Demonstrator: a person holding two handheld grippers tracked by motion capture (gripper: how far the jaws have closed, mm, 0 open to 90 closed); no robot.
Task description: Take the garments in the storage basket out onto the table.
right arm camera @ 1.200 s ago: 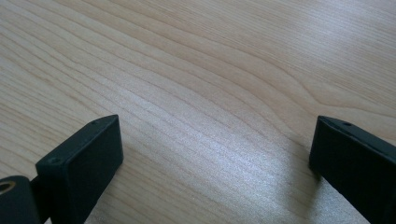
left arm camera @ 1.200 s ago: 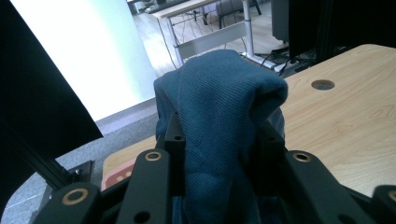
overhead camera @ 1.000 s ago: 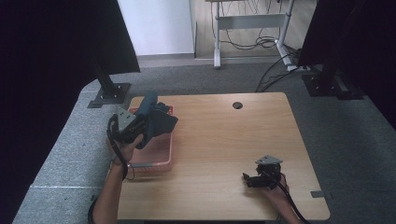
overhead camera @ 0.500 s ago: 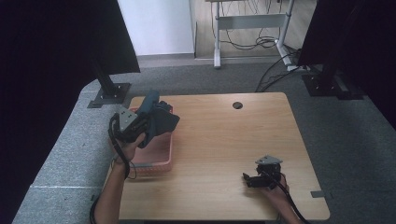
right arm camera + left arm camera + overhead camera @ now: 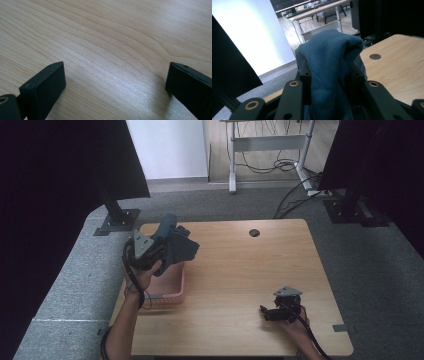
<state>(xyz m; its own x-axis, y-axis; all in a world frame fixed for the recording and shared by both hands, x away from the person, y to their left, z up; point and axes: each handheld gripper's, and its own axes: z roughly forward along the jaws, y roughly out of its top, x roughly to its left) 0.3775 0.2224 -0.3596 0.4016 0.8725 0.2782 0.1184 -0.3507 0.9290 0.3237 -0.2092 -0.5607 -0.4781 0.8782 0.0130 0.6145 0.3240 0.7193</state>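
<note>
Overhead, my left gripper (image 5: 152,251) holds blue cloth (image 5: 176,245) raised above pink basket (image 5: 170,292) at surface's (image 5: 240,275) left. Left gripper view: jaws clamped on cloth (image 5: 329,67). Right gripper view: my jaws wide apart over bare wood (image 5: 107,50).

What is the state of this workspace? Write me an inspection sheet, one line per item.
Surface: wooden table, one round hole near the far edge.
Job's things: blue cloth lifted above the pink basket at the table's left.
Clutter: nothing seen.
Grippers: left gripper shut on the cloth; right gripper open, low over bare wood.
Cables: one trails from each gripper; more lie on the floor by the white desk frame.
Surroundings: grey carpet, black curtains.
</note>
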